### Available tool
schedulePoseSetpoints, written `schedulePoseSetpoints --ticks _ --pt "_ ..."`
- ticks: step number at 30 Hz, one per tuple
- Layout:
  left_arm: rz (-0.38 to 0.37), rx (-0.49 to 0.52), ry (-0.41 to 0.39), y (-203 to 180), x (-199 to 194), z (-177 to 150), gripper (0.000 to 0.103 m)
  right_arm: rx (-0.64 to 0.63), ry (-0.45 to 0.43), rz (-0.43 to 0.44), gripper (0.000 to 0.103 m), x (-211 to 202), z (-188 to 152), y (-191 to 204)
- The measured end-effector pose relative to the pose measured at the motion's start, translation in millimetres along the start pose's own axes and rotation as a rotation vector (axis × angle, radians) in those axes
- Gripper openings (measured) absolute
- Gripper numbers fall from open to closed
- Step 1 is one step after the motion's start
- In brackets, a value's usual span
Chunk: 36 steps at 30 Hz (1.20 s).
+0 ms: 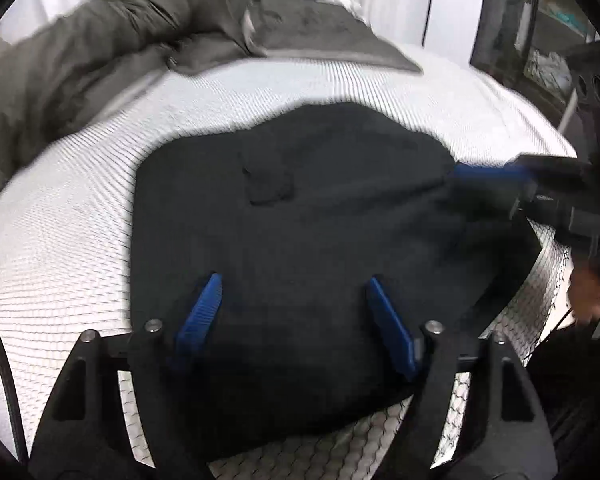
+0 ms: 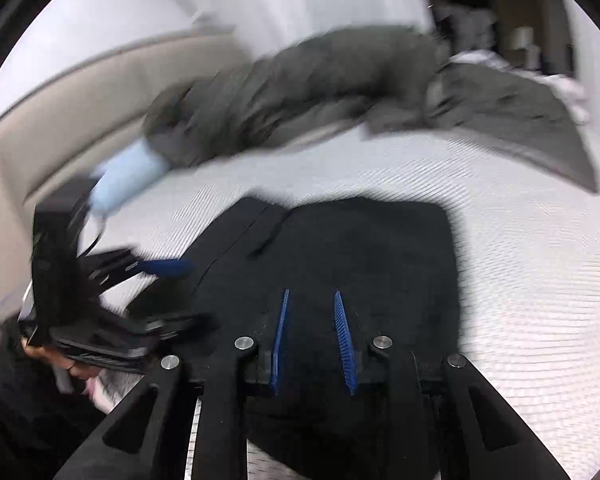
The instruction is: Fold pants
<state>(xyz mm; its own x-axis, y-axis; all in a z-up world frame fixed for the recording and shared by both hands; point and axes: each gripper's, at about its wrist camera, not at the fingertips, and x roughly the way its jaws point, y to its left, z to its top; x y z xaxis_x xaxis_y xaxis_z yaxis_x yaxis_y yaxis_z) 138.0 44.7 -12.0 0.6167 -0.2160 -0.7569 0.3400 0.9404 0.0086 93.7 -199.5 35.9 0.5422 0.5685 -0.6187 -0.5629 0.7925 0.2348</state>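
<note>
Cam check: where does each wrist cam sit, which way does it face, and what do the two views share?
Left wrist: on the left gripper, jaws wide, looking across the folded black pants; right gripper enters at right.
Right wrist: on the right gripper, jaws narrowly apart, over the pants; left gripper and a hand at left.
Shared: pants, white textured mattress, grey crumpled blanket.

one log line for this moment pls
pants: folded, on bed | left gripper: open above pants | right gripper: open, empty
</note>
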Motion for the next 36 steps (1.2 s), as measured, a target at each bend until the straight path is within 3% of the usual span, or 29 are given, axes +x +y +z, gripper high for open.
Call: schedulePoseSetpoints --ticks 4,6,8,15,17,20,22,24,25,28,32,36 --pt "0.010 0.093 -0.001 -9.7 6.8 -5.1 0.073 -0.111 0.156 -0.031 0.023 52.5 -14.2 21.4" --pt "0.012 0.106 0.002 -9.4 3.6 -10.8 0.074 -0.161 0.149 -0.051 0.023 50.5 -19.6 21.5" --pt "0.011 0.107 0.005 -6.6 -0.6 -16.7 0.075 -0.192 0.162 -0.137 0.022 41.0 -21.2 15.2" --pt "0.048 0.070 0.027 11.3 -13.8 -21.7 0.080 -0.221 0.182 -0.142 0.023 11.1 -27.7 -11.4" --pt "0.063 0.065 0.002 11.1 -23.0 -17.5 0.080 -0.202 0.164 -0.132 0.028 6.5 -21.7 -11.3" --pt "0.042 0.049 -0.089 6.4 -35.2 -7.4 0.080 -0.126 0.056 -0.102 0.046 2.1 -5.1 -6.4" --pt "0.046 0.041 -0.099 6.3 -24.7 6.0 0.078 -0.104 -0.007 -0.109 0.047 13.5 11.4 2.3" --pt "0.073 0.037 -0.052 10.0 -2.0 16.3 0.057 -0.106 -0.027 -0.099 0.047 31.5 24.6 11.8" --pt "0.062 0.027 -0.017 13.7 9.6 19.4 0.055 -0.106 -0.001 -0.101 0.047 44.1 28.3 15.1" --pt "0.043 0.032 0.004 20.6 16.6 17.3 0.053 -0.130 0.189 -0.166 0.044 90.8 23.0 15.1" --pt "0.034 -0.012 0.001 40.7 7.4 7.7 0.057 -0.210 0.216 -0.331 0.041 77.7 17.6 9.2" --pt "0.047 -0.015 0.006 43.4 4.7 6.3 0.059 -0.210 0.217 -0.303 0.042 62.8 13.4 -3.1"
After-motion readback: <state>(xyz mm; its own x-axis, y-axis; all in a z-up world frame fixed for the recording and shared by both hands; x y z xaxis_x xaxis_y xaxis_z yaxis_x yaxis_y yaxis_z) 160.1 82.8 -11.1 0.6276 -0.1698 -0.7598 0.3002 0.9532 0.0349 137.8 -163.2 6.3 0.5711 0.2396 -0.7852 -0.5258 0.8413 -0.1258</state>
